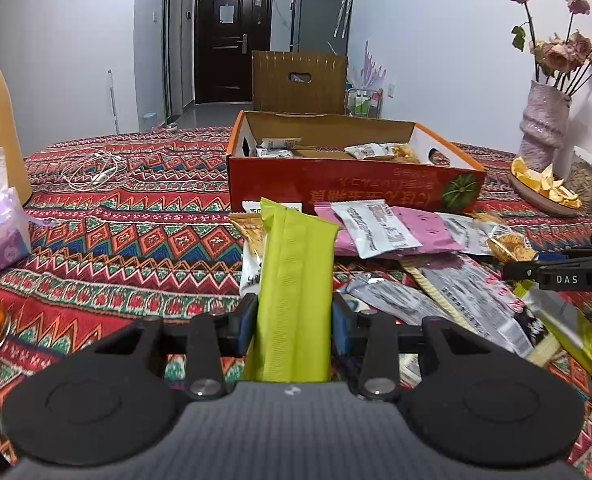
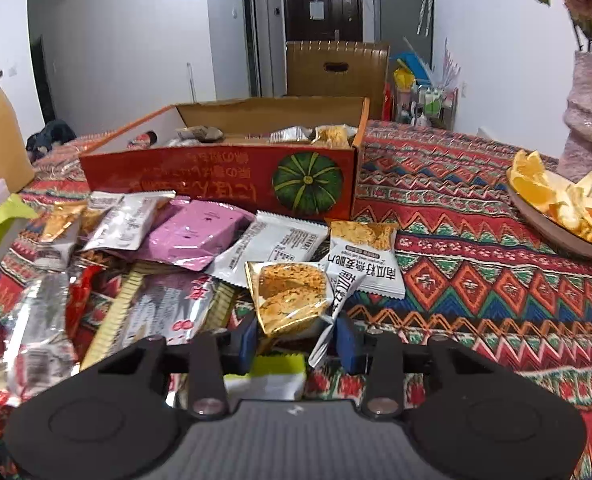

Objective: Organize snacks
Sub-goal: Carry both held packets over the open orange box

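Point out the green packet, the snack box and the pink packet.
green packet [image 1: 292, 300]: left wrist view, middle of its face.
snack box [image 2: 216, 184]: right wrist view, red front wall.
pink packet [image 2: 192, 236]: right wrist view, top face.

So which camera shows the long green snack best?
The left wrist view. The green snack packet stands right in the middle, pinched between the left tongs, so nearly its whole length shows. The right wrist view catches only a green end at its left edge.

Snack packets [image 2: 184, 236] crowd the tablecloth before the open box [image 1: 336, 178]; bare cloth [image 1: 136, 232] lies left, plate [image 2: 552, 220] right.
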`<state>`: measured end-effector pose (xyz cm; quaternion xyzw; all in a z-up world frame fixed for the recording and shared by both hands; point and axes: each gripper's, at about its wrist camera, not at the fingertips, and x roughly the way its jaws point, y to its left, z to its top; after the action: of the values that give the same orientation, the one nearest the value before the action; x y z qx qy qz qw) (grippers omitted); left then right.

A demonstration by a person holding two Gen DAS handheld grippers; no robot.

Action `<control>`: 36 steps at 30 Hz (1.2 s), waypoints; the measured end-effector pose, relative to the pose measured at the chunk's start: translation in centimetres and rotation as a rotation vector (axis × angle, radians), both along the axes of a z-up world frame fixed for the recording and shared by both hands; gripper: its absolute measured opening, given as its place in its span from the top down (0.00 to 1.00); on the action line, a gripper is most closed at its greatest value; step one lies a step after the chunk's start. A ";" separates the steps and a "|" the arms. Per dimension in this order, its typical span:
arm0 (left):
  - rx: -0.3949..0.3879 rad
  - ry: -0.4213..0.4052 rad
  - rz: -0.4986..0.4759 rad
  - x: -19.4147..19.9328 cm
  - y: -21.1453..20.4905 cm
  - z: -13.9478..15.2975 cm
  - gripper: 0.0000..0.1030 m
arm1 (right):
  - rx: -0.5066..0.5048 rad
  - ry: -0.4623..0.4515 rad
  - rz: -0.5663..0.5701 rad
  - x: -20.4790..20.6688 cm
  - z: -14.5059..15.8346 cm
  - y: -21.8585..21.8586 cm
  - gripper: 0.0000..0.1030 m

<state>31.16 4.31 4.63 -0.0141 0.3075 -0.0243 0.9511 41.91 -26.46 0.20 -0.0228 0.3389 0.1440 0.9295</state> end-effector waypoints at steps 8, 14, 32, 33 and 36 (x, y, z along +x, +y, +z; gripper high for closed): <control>-0.038 -0.048 0.004 -4.7 -0.9 2.1 0.63 | 0.048 -0.140 0.004 -6.7 3.6 -0.5 0.62; -0.047 -0.065 -0.003 -7.7 -1.9 2.9 0.63 | 0.079 -0.134 0.073 -12.4 4.1 1.0 0.62; -0.095 -0.063 -0.017 -9.5 -2.2 3.1 0.63 | 0.093 -0.111 0.112 -16.5 4.0 3.1 0.61; -0.097 -0.061 -0.020 -9.3 -2.2 3.0 0.63 | 0.091 -0.112 0.113 -16.4 4.1 3.2 0.61; -0.103 -0.055 -0.027 -8.1 -2.1 2.9 0.63 | 0.087 -0.110 0.113 -15.6 4.2 3.4 0.61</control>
<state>23.01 2.19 7.56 -0.0580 0.2798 -0.0530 0.9568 26.32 -23.09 4.41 -0.0093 0.2788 0.2094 0.9372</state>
